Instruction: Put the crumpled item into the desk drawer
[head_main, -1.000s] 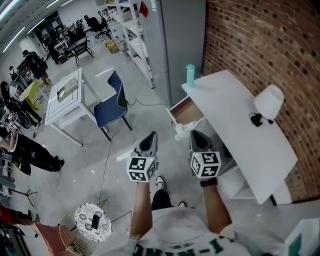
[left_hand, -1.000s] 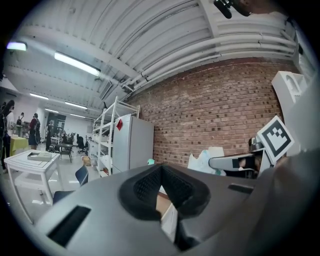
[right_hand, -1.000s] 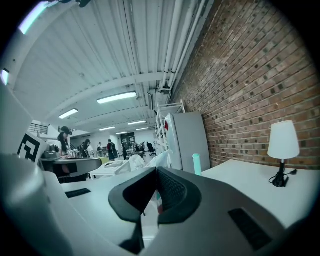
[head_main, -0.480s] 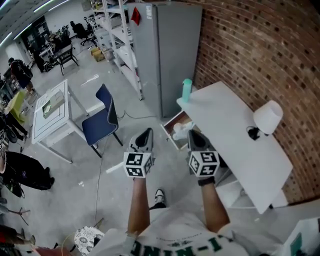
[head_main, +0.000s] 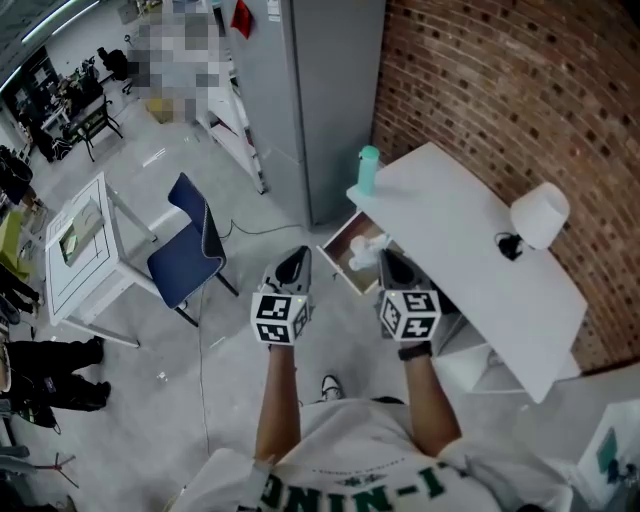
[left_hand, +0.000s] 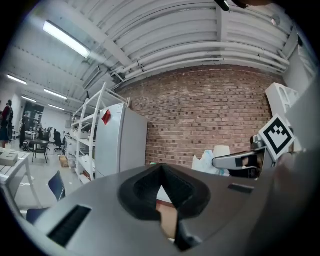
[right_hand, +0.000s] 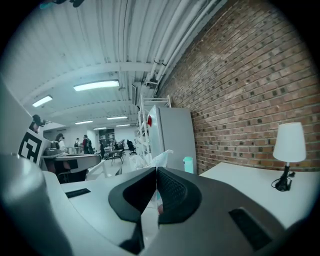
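— Where's the crumpled bag (head_main: 366, 249)?

— Pinched in the right gripper (head_main: 383, 258). The right gripper view shows its two pads pressed together on the thin white plastic, with a loose tuft poking out past the tips.

— And where does that put it against the desk (head_main: 470, 250)?

— In the head view the bag sits at 11 o'clock from that gripper's marker cube, right across the mouth of the open drawer (head_main: 338, 263). The drawer is pulled out of the desk's left end. Whether the bag is down inside it or hanging above it, I can't tell.

— The other tool?

— The left gripper (head_main: 293, 262) is at 9 o'clock from the right one, beside it and apart from it. Its tips meet with nothing caught between them. It's over bare floor, just short of the drawer's front.

— What else is on the desk?

— A teal bottle (head_main: 368, 170) stands at the desk's left corner, at 12 o'clock from the drawer. A white lamp (head_main: 540, 213) is near the brick wall, at about 2 o'clock from the drawer.

— Anything around?

— A tall grey cabinet (head_main: 320, 100) at 11 o'clock from the bottle, and a blue chair (head_main: 190, 250) at 9 o'clock from the left gripper, well apart.
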